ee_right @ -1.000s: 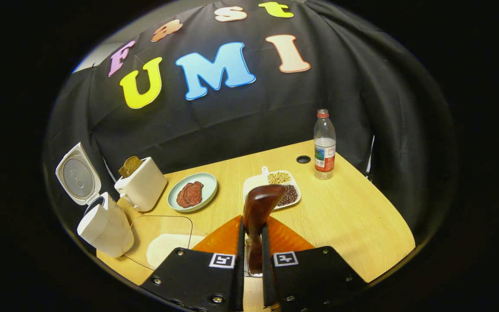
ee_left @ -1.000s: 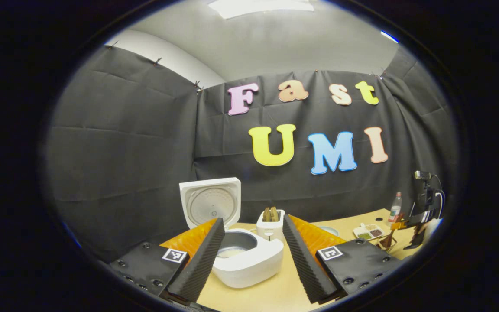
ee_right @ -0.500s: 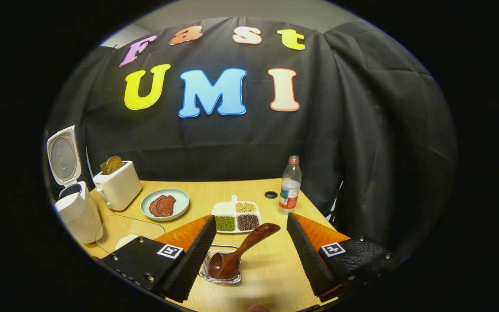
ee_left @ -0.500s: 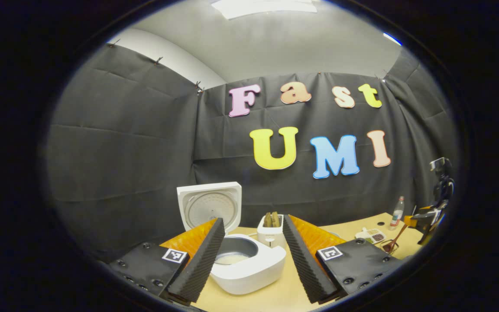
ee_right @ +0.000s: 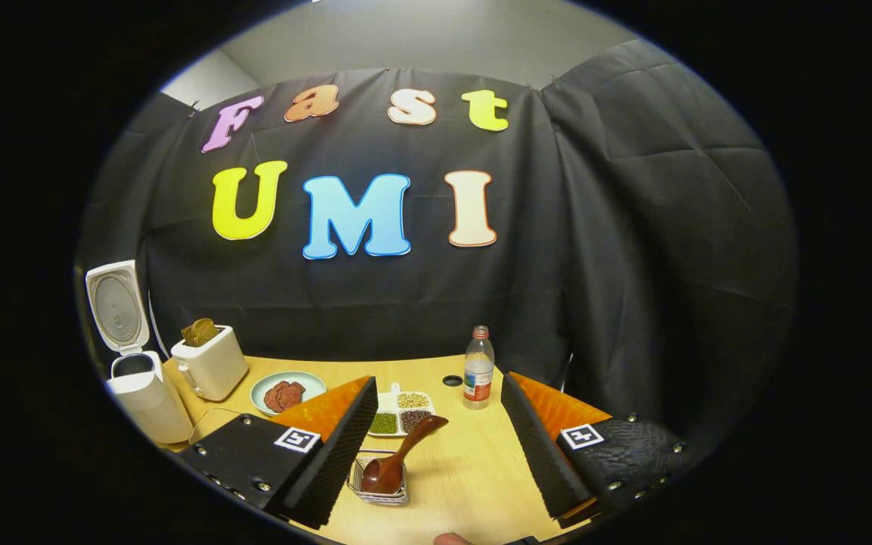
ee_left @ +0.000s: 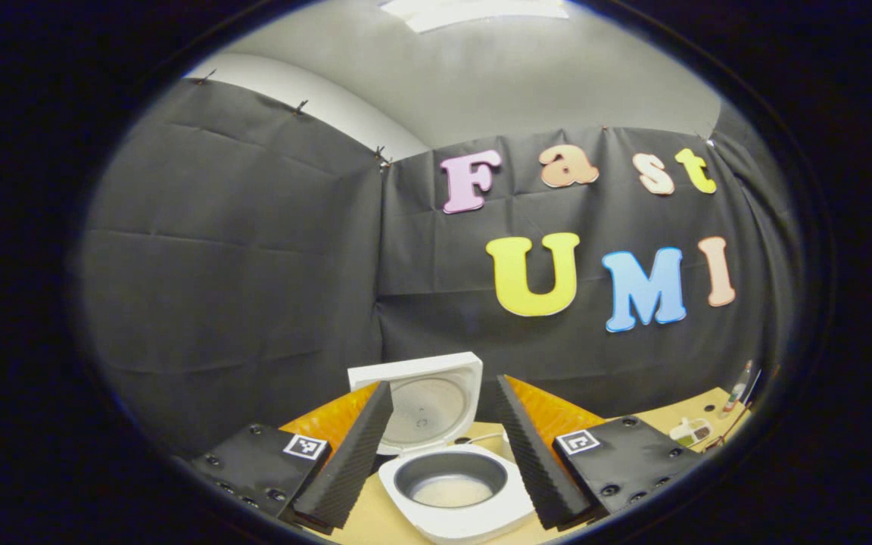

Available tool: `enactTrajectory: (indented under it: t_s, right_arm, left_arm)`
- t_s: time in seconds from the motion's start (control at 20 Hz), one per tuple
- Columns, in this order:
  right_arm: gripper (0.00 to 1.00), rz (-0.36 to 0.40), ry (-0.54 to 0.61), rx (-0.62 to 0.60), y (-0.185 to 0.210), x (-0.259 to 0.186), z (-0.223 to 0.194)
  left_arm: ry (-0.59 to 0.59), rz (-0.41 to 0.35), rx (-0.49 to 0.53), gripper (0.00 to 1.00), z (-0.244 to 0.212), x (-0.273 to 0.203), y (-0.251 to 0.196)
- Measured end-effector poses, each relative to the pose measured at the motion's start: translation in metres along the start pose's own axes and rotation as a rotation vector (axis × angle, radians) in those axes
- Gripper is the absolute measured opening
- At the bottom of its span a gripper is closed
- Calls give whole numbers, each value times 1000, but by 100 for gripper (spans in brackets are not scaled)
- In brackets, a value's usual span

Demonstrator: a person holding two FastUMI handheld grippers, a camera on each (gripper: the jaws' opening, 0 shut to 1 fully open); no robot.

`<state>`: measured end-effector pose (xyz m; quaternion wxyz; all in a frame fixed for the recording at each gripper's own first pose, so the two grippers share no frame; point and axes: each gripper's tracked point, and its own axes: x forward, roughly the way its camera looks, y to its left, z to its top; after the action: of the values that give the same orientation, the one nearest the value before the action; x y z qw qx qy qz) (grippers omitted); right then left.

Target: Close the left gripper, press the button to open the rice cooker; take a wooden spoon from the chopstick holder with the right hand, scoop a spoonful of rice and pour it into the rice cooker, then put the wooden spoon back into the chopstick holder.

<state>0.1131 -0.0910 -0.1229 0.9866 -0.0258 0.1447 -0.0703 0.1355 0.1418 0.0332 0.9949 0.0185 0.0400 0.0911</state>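
Resting in the chopstick holder (ee_right: 380,484) at 6 o'clock, the wooden spoon (ee_right: 400,457) was back; the rice cooker (ee_left: 453,492) stood open; both hand-held grippers were wide and held nothing, so the job looked done.

On the tabletop (ee_right: 474,469) a toaster (ee_right: 210,367) with a brown slice sticking out of its slot stands toward the left. Just right of it lies a plate (ee_right: 288,391) holding dark red meat. Further right is a divided tray (ee_right: 398,412) with pale, green and dark beans in separate compartments. A bottle (ee_right: 478,367) with a red cap stands upright near the tray, beside a round hole (ee_right: 452,380) in the tabletop.
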Motion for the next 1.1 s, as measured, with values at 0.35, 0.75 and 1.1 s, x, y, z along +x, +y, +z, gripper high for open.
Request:
enactTrajectory:
  t_s: [0.35, 0.75, 1.1]
  right_arm:
    - [100, -102, 40, 10, -31, -36, -24]
    - [99, -248, 43, -5, -62, -87, -42]
    - [100, -325, 81, -28, -80, -123, -63]
  left_arm:
    - [-9, 22, 0, 94, 19, 91, 31]
    - [38, 63, 13, 99, 2, 200, 49]
    - [123, 88, 36, 94, -31, 272, 40]
